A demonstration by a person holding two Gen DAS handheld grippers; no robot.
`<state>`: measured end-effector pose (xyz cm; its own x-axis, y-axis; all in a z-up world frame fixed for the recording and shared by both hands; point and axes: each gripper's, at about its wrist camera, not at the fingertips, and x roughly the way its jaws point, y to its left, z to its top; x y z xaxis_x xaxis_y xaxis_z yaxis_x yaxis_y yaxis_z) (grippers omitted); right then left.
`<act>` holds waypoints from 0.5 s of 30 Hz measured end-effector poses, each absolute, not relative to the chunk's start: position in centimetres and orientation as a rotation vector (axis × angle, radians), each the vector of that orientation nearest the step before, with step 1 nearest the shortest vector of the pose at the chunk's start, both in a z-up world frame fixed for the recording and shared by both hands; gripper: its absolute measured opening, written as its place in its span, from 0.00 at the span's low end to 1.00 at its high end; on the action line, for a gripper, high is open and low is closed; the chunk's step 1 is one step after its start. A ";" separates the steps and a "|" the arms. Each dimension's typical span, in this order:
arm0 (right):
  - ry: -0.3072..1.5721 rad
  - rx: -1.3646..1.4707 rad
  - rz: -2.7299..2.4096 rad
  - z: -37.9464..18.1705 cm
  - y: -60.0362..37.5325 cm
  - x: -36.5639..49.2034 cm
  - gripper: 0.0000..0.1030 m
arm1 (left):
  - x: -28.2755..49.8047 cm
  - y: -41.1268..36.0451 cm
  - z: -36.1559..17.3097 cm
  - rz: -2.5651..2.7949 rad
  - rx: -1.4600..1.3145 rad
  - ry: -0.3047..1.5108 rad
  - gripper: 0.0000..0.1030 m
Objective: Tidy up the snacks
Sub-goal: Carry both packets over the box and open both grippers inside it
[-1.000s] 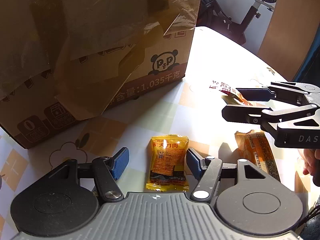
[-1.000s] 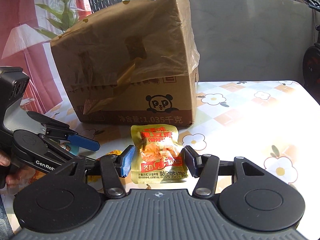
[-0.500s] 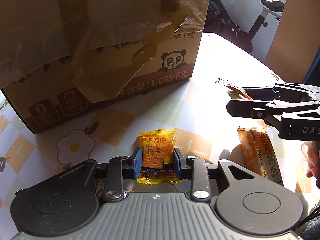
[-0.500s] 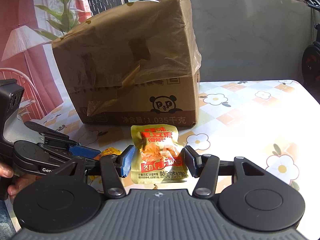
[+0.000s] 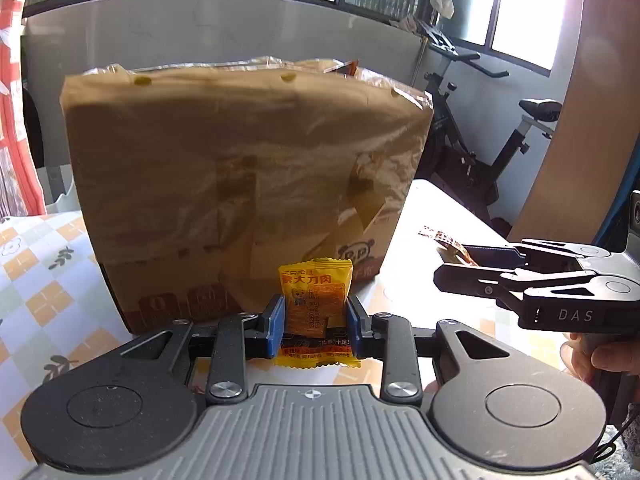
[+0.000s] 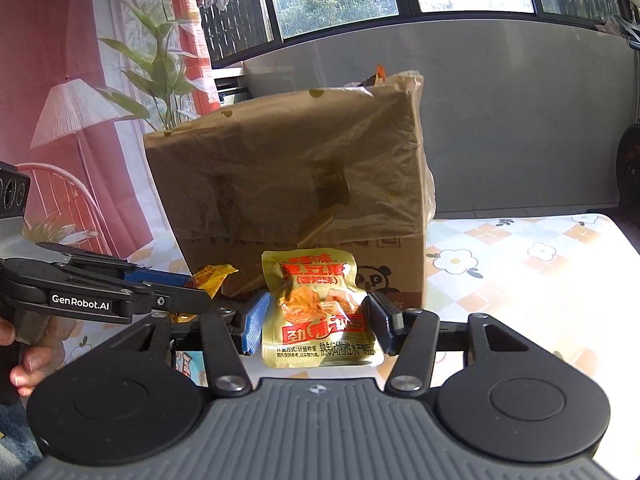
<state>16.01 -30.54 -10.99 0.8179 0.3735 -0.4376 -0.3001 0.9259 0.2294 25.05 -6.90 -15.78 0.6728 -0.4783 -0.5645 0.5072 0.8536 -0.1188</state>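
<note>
Sunlit windows and a grey wall back a table (image 6: 540,280) spread with a flower-and-check cloth. Squeezed between the blue pads of the left gripper (image 5: 316,326) is a small orange snack packet (image 5: 316,304), upright, its top edge sticking up past the fingertips and its lower seam hanging below them; the jaws are drawn in narrow on its sides. The right gripper (image 6: 316,322) clamps a wider gold snack pouch (image 6: 320,308) the same way, jaws set further apart, pouch crumpled at the middle. Just ahead of both pairs of jaws stands a large cardboard box (image 5: 240,184) under loose clear plastic, a panda printed low on its face. Each gripper points slightly downward, side by side, with bare fingers (image 5: 600,360) wrapped on the right handle and fingers (image 6: 28,364) on the left handle.
</note>
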 end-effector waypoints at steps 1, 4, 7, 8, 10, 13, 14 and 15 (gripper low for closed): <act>0.478 0.150 0.368 -10.2 -30.3 16.1 0.54 | 25.0 -6.5 -14.9 -0.550 0.043 0.593 0.33; 0.412 0.137 0.388 -7.6 -29.7 16.4 0.54 | 25.0 -5.2 -12.1 -0.534 0.028 0.516 0.33; 0.362 0.138 0.419 -5.2 -29.1 17.4 0.54 | 25.0 -3.8 -8.8 -0.516 0.021 0.438 0.33; 0.352 0.136 0.429 -4.5 -28.9 17.8 0.54 | 25.3 -3.6 -8.2 -0.509 0.020 0.424 0.33; 0.337 0.136 0.450 -3.1 -28.4 19.1 0.54 | 25.7 -2.7 -6.1 -0.489 0.005 0.393 0.33; 0.330 0.139 0.457 -1.6 -27.8 21.5 0.54 | 27.7 -2.7 -4.9 -0.469 -0.015 0.378 0.33; 0.327 0.129 0.453 -1.2 -27.5 22.4 0.54 | 28.3 -2.7 -4.7 -0.465 -0.015 0.378 0.33; 0.326 0.109 0.451 -0.9 -27.1 23.3 0.54 | 29.2 -2.7 -4.4 -0.454 -0.013 0.380 0.33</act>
<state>23.31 -27.09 -0.90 0.8493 0.4446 -0.2847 -0.4101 0.8952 0.1747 29.20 -2.74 -4.44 0.8295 -0.4307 -0.3556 0.4258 0.8996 -0.0965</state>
